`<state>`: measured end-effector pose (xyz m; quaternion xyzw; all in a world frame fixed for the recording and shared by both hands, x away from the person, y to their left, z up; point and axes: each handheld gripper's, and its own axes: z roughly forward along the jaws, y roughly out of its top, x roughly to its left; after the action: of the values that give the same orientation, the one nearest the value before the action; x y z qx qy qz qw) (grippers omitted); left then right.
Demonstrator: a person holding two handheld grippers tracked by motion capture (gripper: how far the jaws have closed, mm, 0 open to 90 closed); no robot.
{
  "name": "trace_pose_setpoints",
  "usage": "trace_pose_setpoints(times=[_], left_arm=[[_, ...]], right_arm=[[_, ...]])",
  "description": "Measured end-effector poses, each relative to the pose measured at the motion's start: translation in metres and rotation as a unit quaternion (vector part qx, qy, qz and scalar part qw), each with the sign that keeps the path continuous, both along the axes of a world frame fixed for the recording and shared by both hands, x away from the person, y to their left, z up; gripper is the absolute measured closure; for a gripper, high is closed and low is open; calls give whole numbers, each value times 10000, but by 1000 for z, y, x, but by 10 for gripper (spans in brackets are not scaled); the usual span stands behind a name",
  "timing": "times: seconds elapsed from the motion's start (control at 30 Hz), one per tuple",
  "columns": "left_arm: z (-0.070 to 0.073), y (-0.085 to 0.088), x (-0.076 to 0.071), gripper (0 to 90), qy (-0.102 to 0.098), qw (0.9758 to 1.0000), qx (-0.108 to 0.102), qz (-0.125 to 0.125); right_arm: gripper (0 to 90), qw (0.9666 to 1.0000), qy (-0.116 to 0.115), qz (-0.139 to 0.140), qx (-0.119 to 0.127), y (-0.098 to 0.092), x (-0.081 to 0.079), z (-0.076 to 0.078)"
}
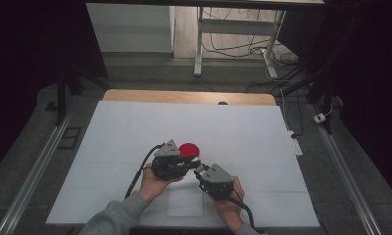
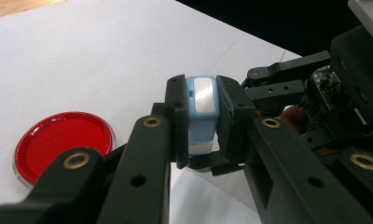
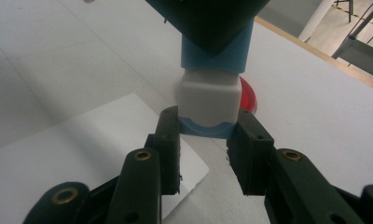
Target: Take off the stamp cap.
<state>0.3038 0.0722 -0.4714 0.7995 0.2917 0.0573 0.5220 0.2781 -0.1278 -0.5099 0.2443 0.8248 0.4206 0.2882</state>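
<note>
While the left gripper pinches the blue body of a small blue-and-white case, the right gripper clamps its white end just ahead; a red round lid lies beside them on white paper.

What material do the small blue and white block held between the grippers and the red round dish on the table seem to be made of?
Blue and white block: probably hard plastic, smooth and slightly glossy; its pale face reflects light and its edges look rounded and moulded.
Red round dish: probably clear plastic, perhaps glass, with a transparent rim around a red inside; I cannot tell which.
</note>
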Motion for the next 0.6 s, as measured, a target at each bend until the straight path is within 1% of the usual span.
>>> trace_pose_setpoints(times=[0.1,0.17,0.27,0.5,0.6], left_arm=[[0,0,0,758,18,10000,-4,-5],[0,0,1,758,26,10000,-7,-5],[-1,0,0,758,45,10000,-11,4],[-1,1,1,758,75,10000,-60,-4],[-1,2,1,758,78,9999,-78,-6]], right_arm=[[655,10000,-2,81,-28,0,1,0],[655,9999,-3,93,-112,-1,1,1],[656,9999,11,86,-123,-1,1,1],[656,9999,43,-55,124,0,-2,-1],[656,9999,22,-81,137,0,-3,-2]])
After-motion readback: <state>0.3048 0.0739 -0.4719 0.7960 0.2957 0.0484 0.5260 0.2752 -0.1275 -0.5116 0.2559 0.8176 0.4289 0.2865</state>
